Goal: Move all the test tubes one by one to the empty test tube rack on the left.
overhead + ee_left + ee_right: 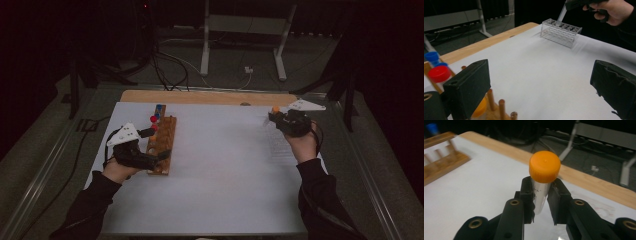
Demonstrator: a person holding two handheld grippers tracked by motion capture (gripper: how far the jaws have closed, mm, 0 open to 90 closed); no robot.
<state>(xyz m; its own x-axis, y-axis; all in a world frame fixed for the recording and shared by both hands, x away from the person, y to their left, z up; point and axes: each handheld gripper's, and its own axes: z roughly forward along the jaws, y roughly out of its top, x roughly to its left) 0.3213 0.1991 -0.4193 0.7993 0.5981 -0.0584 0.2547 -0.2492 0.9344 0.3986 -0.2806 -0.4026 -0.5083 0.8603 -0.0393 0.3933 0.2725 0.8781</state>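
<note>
Carrying orange-capped tube (541, 188) pinched in right claw (541, 202), over clear rack (561, 32); left claw (541, 87) spread. Next: aligning tip with a hole below.

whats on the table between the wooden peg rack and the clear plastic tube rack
Nothing: in the left gripper view, bare white tabletop runs from the wooden peg rack to the clear plastic tube rack.
</note>
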